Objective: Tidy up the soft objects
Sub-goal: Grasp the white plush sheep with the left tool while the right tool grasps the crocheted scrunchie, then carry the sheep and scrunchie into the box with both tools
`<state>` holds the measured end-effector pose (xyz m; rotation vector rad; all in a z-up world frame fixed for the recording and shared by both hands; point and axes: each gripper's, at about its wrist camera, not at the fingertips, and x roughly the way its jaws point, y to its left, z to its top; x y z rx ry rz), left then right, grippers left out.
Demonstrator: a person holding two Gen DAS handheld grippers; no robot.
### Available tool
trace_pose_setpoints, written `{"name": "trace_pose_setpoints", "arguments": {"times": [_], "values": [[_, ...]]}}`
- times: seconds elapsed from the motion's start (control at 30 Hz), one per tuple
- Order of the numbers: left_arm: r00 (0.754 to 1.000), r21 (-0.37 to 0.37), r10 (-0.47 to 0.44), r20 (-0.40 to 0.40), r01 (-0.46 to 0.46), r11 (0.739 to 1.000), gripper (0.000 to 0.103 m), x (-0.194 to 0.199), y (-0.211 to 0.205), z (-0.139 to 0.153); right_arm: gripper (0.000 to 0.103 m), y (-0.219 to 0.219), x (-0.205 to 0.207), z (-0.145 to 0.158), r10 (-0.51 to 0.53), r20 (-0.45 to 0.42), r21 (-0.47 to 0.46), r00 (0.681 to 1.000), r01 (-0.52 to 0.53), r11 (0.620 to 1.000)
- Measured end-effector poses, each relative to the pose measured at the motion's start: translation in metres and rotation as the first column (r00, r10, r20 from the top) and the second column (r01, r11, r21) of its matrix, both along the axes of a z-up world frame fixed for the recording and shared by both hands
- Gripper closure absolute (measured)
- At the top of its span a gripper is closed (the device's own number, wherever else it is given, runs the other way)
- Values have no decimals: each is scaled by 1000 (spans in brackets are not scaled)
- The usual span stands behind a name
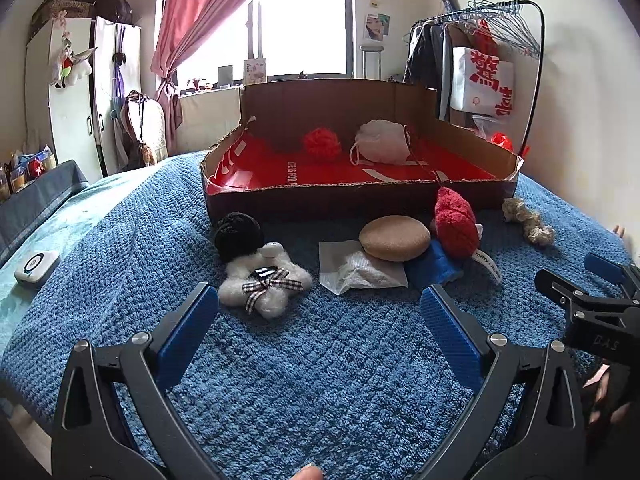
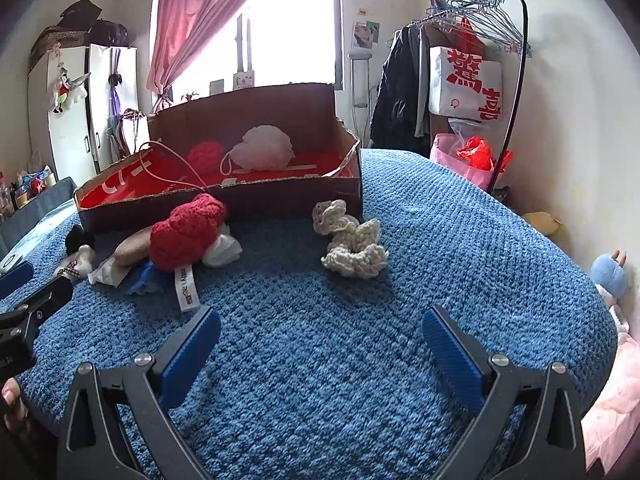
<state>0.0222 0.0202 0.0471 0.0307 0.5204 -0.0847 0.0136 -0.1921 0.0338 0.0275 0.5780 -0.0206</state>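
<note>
A cardboard box (image 1: 344, 200) with a red inside stands on the blue bed cover and holds a red pom-pom (image 1: 322, 143) and a white bath pouf (image 1: 380, 141). In front of it lie a black pom-pom (image 1: 239, 237), a white fluffy star with a checked bow (image 1: 264, 285), a tan sponge (image 1: 394, 238), a white cloth packet (image 1: 360, 272), a blue cloth (image 1: 434, 266), a red knitted toy (image 1: 456, 222) and a beige crochet piece (image 2: 352, 240). My left gripper (image 1: 320, 304) is open and empty, short of the star. My right gripper (image 2: 320, 324) is open and empty, short of the crochet piece.
A white wardrobe (image 1: 68, 100) and a side table (image 1: 36, 196) stand at the left. A clothes rack with hangers and a white bag (image 1: 484, 80) stands at the back right. A small white device (image 1: 37, 266) lies on the bed's left edge. A blue plush (image 2: 608, 278) lies at the right wall.
</note>
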Motion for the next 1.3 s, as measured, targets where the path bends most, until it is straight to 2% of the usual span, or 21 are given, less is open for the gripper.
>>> {"name": "trace_pose_setpoints", "arguments": {"times": [0.23, 0.33, 0.43, 0.47, 0.53, 0.67, 0.73, 0.77, 0.8, 0.9, 1.1, 1.3], "values": [[996, 51, -35, -84, 40, 998, 0, 30, 13, 11, 0, -14, 27, 19, 7, -36, -24, 999, -8, 1000], [990, 55, -61, -128, 69, 996, 0, 41, 20, 11, 0, -15, 43, 24, 18, -68, -70, 998, -23, 997], [984, 64, -78, -162, 89, 994, 0, 51, 25, 10, 0, -20, 58, 26, 21, -100, -72, 995, -28, 997], [981, 65, -81, -175, 93, 993, 1, 54, 27, 8, 0, -21, 62, 26, 25, -113, -71, 993, -33, 997], [974, 64, -92, -205, 107, 992, 12, 59, 29, 5, 2, -21, 74, 24, 35, -147, -85, 988, -48, 995], [953, 19, -114, -282, 125, 992, 28, 72, 34, -5, 15, -23, 92, 16, 58, -221, -79, 974, -77, 994], [942, -16, -131, -310, 132, 991, 44, 77, 38, -10, 31, -25, 97, 11, 82, -252, -42, 964, -95, 995], [942, -18, -127, -311, 128, 992, 45, 79, 39, -10, 51, -26, 99, 10, 96, -261, -26, 961, -106, 994], [943, -19, -127, -309, 127, 992, 47, 79, 40, -10, 65, -28, 99, 8, 111, -271, -8, 956, -118, 993], [944, -27, -134, -302, 132, 991, 48, 77, 39, -9, 70, -29, 92, 11, 132, -243, 10, 961, -134, 991], [955, -32, -147, -257, 144, 989, 48, 64, 41, 5, 70, -27, 76, 33, 148, -166, 10, 975, -148, 989], [961, -43, -163, -225, 157, 987, 48, 57, 41, 16, 70, -25, 76, 33, 163, -174, 26, 971, -161, 987]]}}
